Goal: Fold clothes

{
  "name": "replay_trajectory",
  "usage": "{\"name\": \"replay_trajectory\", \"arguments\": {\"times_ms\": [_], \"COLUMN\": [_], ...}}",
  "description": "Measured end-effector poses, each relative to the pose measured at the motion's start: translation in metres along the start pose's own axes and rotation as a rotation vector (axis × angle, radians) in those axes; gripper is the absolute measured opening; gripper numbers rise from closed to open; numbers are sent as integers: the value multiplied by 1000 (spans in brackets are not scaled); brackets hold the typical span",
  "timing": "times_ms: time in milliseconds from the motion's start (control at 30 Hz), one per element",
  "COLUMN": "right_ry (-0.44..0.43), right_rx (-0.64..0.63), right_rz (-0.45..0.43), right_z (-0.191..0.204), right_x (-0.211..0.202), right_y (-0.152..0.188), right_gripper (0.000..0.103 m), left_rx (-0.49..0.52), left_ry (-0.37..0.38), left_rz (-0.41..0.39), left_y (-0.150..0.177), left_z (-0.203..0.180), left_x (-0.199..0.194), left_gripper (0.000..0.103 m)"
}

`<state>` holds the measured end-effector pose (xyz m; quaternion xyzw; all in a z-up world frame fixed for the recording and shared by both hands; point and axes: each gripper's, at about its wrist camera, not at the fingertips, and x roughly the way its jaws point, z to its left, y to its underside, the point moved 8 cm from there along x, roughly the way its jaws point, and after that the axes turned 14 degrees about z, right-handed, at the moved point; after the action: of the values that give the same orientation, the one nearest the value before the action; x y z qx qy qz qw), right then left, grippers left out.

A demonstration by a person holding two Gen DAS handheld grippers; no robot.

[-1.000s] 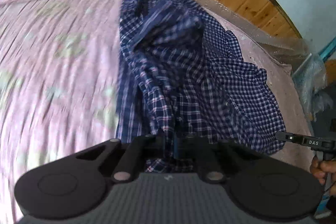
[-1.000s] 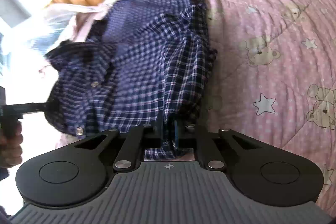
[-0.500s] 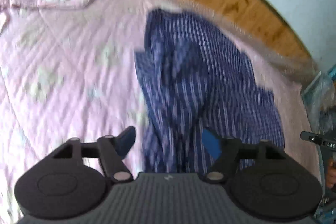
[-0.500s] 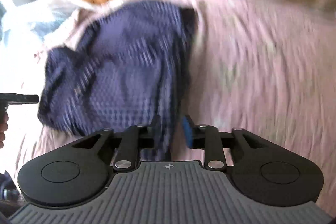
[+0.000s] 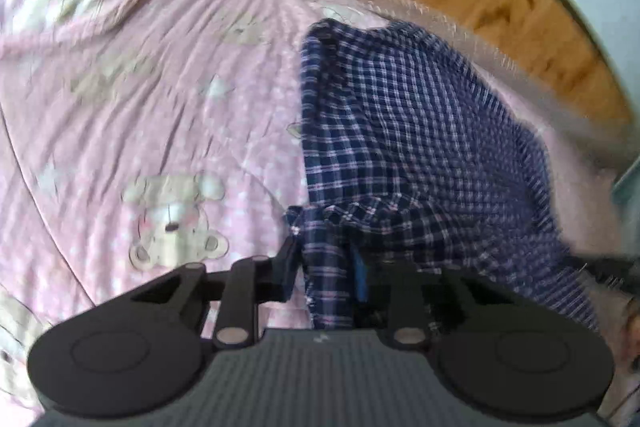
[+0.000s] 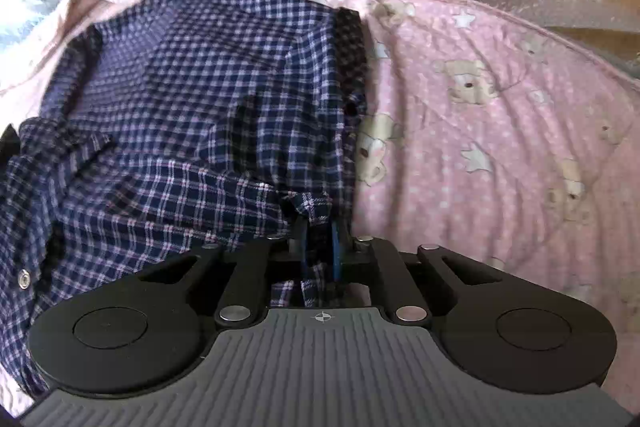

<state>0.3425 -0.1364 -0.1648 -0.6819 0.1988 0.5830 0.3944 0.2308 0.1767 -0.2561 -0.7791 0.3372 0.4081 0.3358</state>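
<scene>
I see the navy-and-white checked shirt [image 6: 208, 99] on the pink bear-print quilt [image 6: 500, 131]. Right gripper [image 6: 318, 247] nearly closed, pinching its hem; snap button visible here only. Left gripper [image 5: 324, 267] part-open around an edge, blurred.

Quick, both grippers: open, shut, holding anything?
Left gripper: partly open, shirt edge between the fingers, not clamped.
Right gripper: shut on the shirt's edge.
</scene>
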Motion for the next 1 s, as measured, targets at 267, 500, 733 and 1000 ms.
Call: {"name": "replay_trajectory", "arguments": {"times_ms": [267, 500, 733, 1000], "right_ry": [-79, -30, -23, -231], "right_rx": [-20, 19, 75, -35], "right_rz": [-170, -38, -122, -150], "right_z": [27, 4, 5, 54], "right_x": [-49, -2, -51, -76], "right_y": [-3, 6, 2, 86], "right_gripper": [36, 5, 30, 28], "left_rx": [20, 13, -35, 26], "left_ry": [207, 183, 45, -30], "left_rz": [-37, 18, -130, -45], "left_y": [-10, -21, -6, 94], "left_z": [-24, -8, -14, -51], "left_x": [-10, 13, -58, -66], "left_gripper": [21, 8, 51, 39]}}
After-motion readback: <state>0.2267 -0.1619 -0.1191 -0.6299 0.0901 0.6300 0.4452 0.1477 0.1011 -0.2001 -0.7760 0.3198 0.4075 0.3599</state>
